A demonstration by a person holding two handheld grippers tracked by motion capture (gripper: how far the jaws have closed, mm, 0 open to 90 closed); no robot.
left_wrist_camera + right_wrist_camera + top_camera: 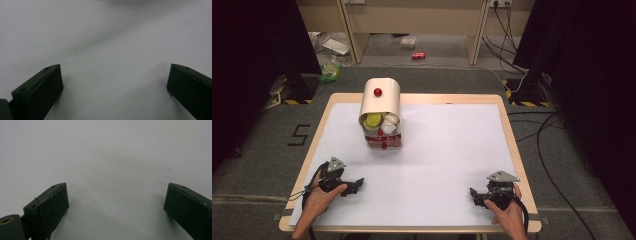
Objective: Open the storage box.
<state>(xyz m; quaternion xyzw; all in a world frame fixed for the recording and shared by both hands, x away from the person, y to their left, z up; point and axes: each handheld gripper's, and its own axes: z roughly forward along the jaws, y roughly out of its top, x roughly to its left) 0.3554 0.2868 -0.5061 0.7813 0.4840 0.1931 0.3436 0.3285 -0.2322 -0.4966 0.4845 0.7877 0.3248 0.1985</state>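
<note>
High view: both grippers, left (357, 182) and right (473, 193), parked on the white sheet (447, 150), jaws spread, nothing pinched. Cream bread-bin container (380, 112) sits far back. Long reach, easy to tip or spill.

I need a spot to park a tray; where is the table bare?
The white mat is bare across its middle and right, between the cream container and the right claw. The far left around that container is crowded; both claws sit at the near corners.
</note>
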